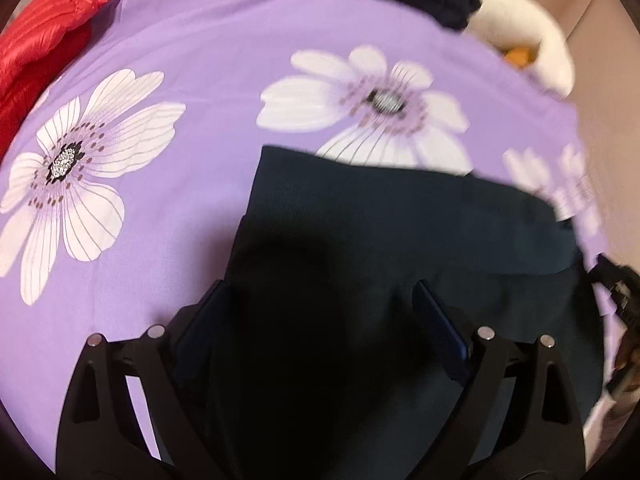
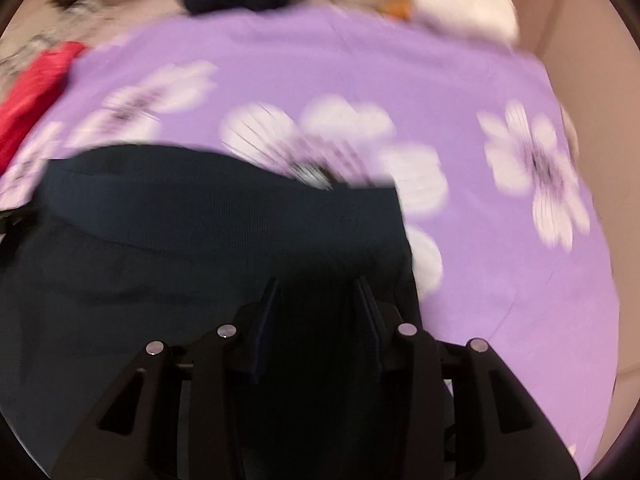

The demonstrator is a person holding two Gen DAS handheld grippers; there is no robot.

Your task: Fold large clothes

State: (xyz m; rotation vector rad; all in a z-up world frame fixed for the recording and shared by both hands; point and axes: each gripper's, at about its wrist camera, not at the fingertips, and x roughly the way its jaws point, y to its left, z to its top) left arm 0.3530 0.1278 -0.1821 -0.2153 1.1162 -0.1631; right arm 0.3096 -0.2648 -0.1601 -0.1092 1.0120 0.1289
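A: Currently listed: dark garment (image 1: 400, 240), flat on the purple floral sheet (image 1: 192, 40), ribbed band farthest from both tools. Left gripper (image 1: 320, 308): spread wide above it, holding nothing.

B: Right gripper (image 2: 316, 300): jaws partway apart over the cloth; whether they pinch it cannot be told. Risk: one-sided pull skews the fold; a shallow bite slips off.

You see a dark navy garment (image 1: 400, 232) on a purple sheet (image 1: 208, 40) printed with white flowers. A red jacket (image 1: 44, 32) lies at its edge.
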